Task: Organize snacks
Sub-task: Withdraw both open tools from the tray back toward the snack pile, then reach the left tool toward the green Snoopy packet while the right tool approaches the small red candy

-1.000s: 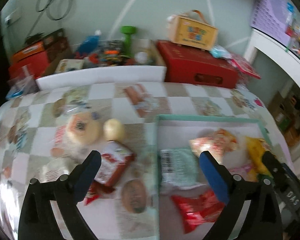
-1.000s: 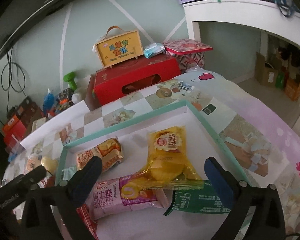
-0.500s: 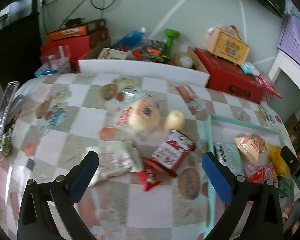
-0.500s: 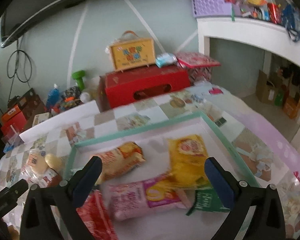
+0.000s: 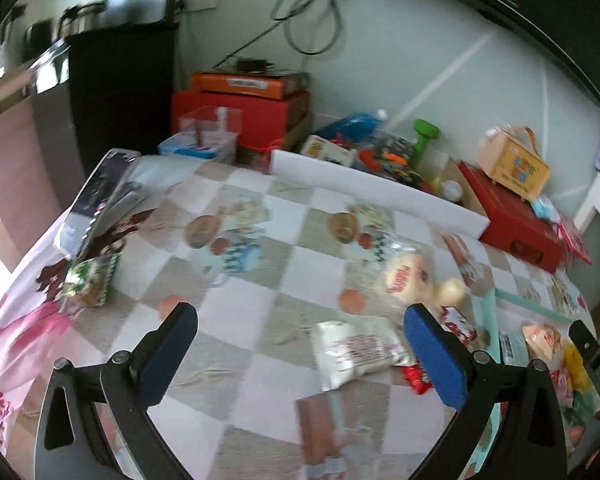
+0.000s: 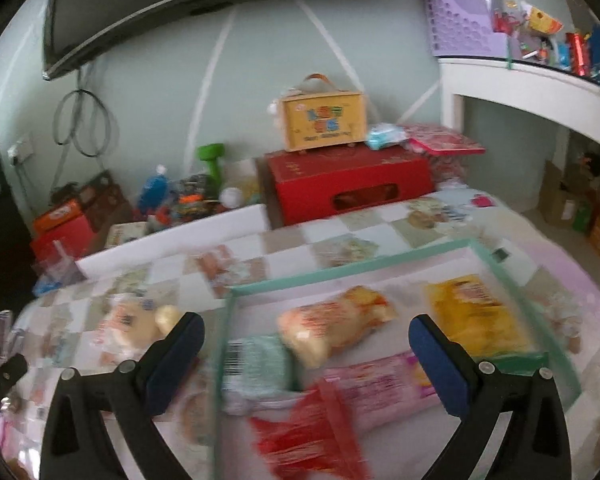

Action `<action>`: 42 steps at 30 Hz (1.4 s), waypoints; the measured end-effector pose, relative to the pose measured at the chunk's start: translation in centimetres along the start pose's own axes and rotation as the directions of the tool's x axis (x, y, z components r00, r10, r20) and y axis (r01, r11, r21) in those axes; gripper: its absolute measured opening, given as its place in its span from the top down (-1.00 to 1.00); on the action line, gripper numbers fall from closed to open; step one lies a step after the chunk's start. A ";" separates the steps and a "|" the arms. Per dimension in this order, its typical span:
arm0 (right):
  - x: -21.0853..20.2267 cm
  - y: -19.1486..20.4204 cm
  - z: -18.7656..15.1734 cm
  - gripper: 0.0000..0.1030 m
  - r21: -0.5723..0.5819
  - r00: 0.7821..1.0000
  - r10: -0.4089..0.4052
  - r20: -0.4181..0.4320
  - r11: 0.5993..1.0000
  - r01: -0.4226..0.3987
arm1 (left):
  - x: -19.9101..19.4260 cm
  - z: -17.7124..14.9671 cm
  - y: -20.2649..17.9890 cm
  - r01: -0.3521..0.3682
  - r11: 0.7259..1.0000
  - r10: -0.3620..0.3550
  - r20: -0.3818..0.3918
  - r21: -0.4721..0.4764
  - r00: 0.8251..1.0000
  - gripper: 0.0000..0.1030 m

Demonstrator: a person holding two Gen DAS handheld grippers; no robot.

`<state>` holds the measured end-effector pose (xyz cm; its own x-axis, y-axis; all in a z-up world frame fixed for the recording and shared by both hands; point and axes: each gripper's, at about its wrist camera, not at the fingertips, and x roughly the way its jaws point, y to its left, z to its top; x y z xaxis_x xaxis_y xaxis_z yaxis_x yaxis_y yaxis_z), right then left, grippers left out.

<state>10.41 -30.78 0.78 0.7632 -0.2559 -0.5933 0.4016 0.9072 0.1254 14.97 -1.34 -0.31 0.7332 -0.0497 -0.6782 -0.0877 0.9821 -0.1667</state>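
Both grippers are wide open with nothing between the blue pads. Over the last second the left gripper has been opening a bit further, and it's empty, hanging over the checkered printed tablecloth. Just ahead of its right finger lies a white crinkly snack packet, and past that a round pale bun in clear wrap with a small cream-coloured ball-shaped snack right beside it. A red and white snack pack sits partly hidden behind that same finger, close to the tray's left wall. Way over at the cloth's left edge there's a green and white packet.

The right gripper hovers over the shallow white tray with a mint-green rim. Inside it: an orange bread-like snack bag in the middle, a pale green wrapper with a barcode by the left wall, a long pink packet nearer the camera, a yellow bag toward the right wall and a blurry red wrapper at the near edge.

Behind the table's far edge stands a red cardboard box with a small yellow carry case on top.
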 end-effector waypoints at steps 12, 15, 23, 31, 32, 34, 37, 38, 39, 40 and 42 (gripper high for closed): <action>0.2 9.0 -3.1 -1.00 -0.156 0.984 0.162 -0.081 0.973 -0.173 | -1.1 0.2 7.1 -0.161 0.986 0.160 -0.015 -0.035 0.987 -0.99; 0.6 11.0 -4.4 -1.00 -0.203 0.974 0.184 -0.131 0.957 -0.208 | -1.1 0.1 8.8 -0.160 0.984 0.158 -0.037 -0.082 0.987 -0.99; 1.7 13.5 -6.9 -0.95 -0.269 0.951 0.208 -0.229 0.925 -0.267 | 0.6 -0.6 10.1 -0.156 0.984 0.146 -0.107 -0.087 0.983 -0.99; 3.4 13.7 -8.0 -0.46 -0.262 0.934 0.188 -0.304 0.926 -0.272 | 2.5 -0.7 11.7 -0.195 0.977 0.180 -0.160 -0.082 0.971 -0.99; 3.5 13.7 -8.1 -0.40 -0.265 0.933 0.185 -0.308 0.925 -0.271 | 2.6 -0.6 12.6 -0.211 0.972 0.194 -0.157 -0.101 0.968 -0.99; 3.8 13.8 -8.3 -0.37 -0.274 0.933 0.174 -0.314 0.925 -0.264 | 2.9 -0.4 14.1 -0.240 0.961 0.217 -0.163 -0.136 0.962 -0.99; 4.1 13.9 -8.5 -0.27 -0.288 0.935 0.157 -0.319 0.923 -0.254 | 3.6 -0.3 16.3 -0.265 0.947 0.236 -0.169 -0.179 0.957 -0.99; 4.1 13.9 -8.5 -0.22 -0.289 0.934 0.154 -0.322 0.924 -0.252 | 3.8 -0.4 17.0 -0.273 0.943 0.241 -0.171 -0.192 0.955 -0.99; 4.2 14.0 -8.6 -0.19 -0.290 0.933 0.153 -0.326 0.923 -0.252 | 4.1 -0.4 17.4 -0.276 0.940 0.243 -0.174 -0.203 0.954 -0.99; 4.3 14.0 -8.7 -0.14 -0.291 0.931 0.151 -0.331 0.923 -0.253 | 4.4 -0.4 18.0 -0.274 0.938 0.239 -0.178 -0.213 0.955 -0.99; 4.5 14.1 -8.8 -0.12 -0.299 0.930 0.146 -0.338 0.920 -0.253 | 5.1 -0.2 18.2 -0.265 0.939 0.230 -0.174 -0.218 0.958 -0.99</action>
<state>15.05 -16.18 -7.13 0.5968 0.0074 -0.8024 0.0254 0.9993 0.0281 16.91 16.28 -6.95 0.5647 0.1465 -0.8122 -0.4238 0.8960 -0.1330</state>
